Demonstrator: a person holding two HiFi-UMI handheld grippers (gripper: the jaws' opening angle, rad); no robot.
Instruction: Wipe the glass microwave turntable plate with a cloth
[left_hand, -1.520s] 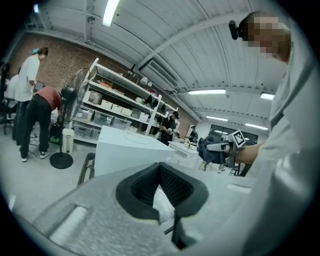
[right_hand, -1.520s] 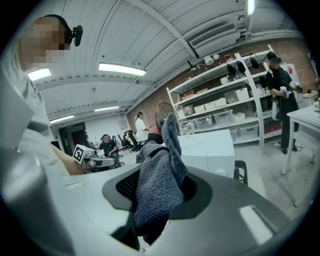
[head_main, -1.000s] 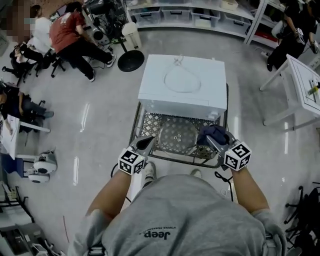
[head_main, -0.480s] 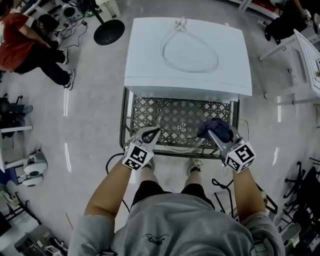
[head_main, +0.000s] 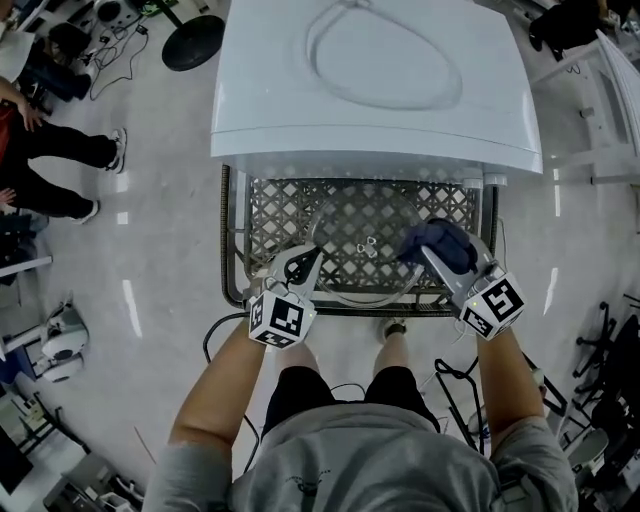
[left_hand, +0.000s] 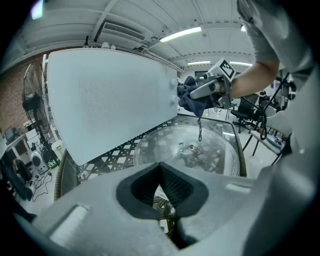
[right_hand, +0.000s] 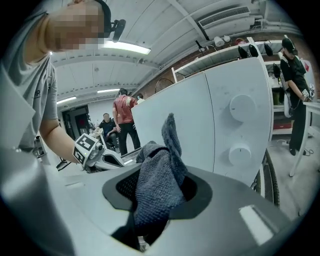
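The clear glass turntable plate (head_main: 362, 268) lies on a wire lattice shelf (head_main: 280, 210) in front of the white microwave (head_main: 370, 80). My left gripper (head_main: 306, 260) is at the plate's left rim, jaws closed together on the rim. In the left gripper view the plate (left_hand: 200, 150) spreads out just beyond the left gripper (left_hand: 160, 167). My right gripper (head_main: 432, 258) is shut on a dark blue cloth (head_main: 440, 243), which hangs over the plate's right edge. The bunched cloth (right_hand: 157, 185) fills the right gripper's (right_hand: 160, 175) jaws.
The microwave's front with two knobs (right_hand: 240, 130) stands right beside the cloth. The shelf's metal frame (head_main: 232, 250) rims the lattice. People sit and stand at the far left (head_main: 40, 150). Cables (head_main: 450, 375) lie on the floor below.
The head view has tilted down and closer over the shelf. Both grippers keep their places at the plate, left at the rim, right with the cloth over the right edge.
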